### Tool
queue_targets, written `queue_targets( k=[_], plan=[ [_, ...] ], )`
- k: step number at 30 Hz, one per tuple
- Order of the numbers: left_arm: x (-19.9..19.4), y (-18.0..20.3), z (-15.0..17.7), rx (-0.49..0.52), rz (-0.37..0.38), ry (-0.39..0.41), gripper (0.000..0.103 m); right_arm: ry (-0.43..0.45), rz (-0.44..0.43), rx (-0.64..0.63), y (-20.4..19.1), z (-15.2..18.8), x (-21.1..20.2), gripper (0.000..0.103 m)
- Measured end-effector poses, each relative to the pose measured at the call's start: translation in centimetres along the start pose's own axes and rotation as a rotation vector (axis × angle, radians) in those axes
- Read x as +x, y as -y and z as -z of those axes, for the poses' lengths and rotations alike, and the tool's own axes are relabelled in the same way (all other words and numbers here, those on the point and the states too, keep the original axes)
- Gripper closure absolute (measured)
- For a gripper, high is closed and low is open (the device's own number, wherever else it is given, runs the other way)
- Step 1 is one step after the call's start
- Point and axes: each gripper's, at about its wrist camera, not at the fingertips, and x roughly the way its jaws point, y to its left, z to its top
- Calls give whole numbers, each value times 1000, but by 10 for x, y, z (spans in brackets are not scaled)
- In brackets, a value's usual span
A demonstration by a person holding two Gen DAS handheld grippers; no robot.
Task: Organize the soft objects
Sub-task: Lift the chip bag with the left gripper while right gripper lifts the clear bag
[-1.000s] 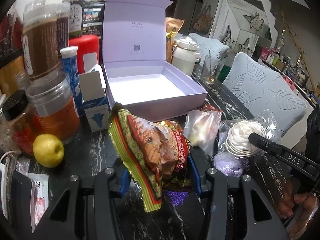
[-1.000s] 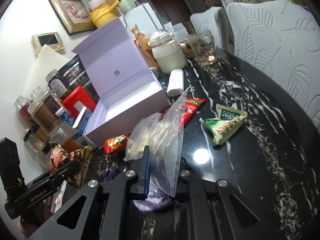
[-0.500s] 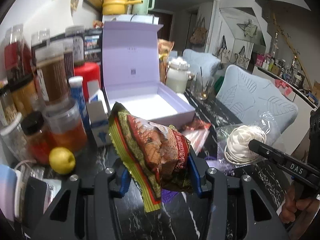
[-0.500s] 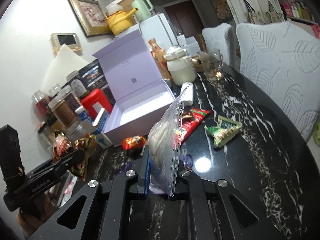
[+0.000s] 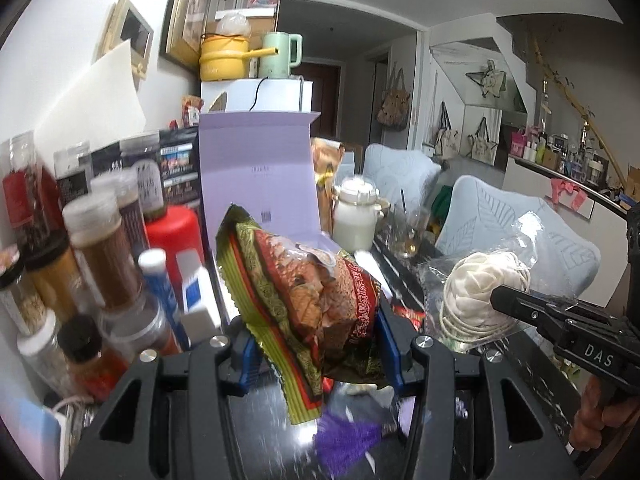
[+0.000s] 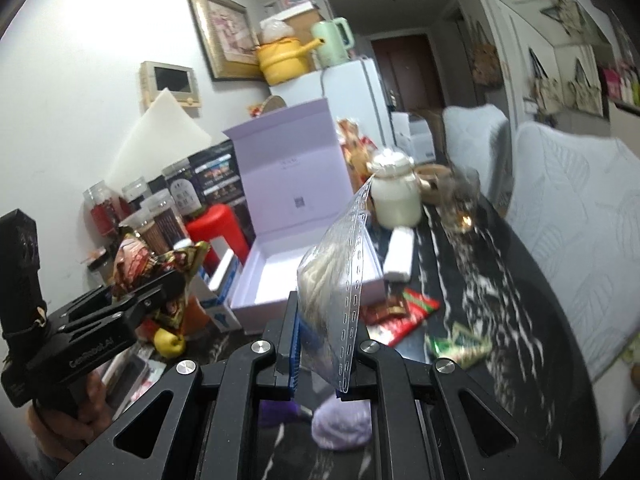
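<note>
The left gripper (image 5: 316, 344) has its blue-padded fingers (image 5: 390, 344) clamped on a puffy snack packet (image 5: 304, 308) — red, green and gold foil — held up off the black marble table (image 6: 500, 280). The right gripper (image 6: 324, 352) is pinched tight on the edge of a clear plastic bag (image 6: 340, 280) with a coil of white cord (image 5: 480, 292) inside; the bag stands upright between the pads, also clear of the table.

Behind both loads sits the open lilac box (image 6: 272, 280), lid standing up, its white inside bare as far as I can see. Left of it crowd spice jars (image 5: 104, 256) and a red canister (image 5: 176, 232) (a yellow fruit (image 6: 170, 342) lies near the box's front corner). To the box's right — a white lidded jar (image 6: 396, 200) and a drinking glass (image 6: 460, 208).

Still lying on the table: a red snack wrapper (image 6: 404, 312), a green packet (image 6: 460, 344), and, nearest the grippers, something soft and purple (image 6: 344, 424). A hand (image 5: 596, 416) shows at the right gripper's handle.
</note>
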Motion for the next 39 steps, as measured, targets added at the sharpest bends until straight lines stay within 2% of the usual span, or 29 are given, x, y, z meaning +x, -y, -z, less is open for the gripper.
queue_targets(
  k=[11,26,30,39],
  plan=[
    [35,-4,-41,11,16,44,55,46,-28,-73,-11,-47,31,91],
    [101,-16,-91,27,-36,96,55,53,-30,-92,9,-101,107,91],
    [122,-21,-96,21,-48,80,55,45,-32,-98,11,-111,128,91],
    [171,-37,-87,-4,-94,-27,55,-11,-32,-135,10,-119,176,91]
  ],
)
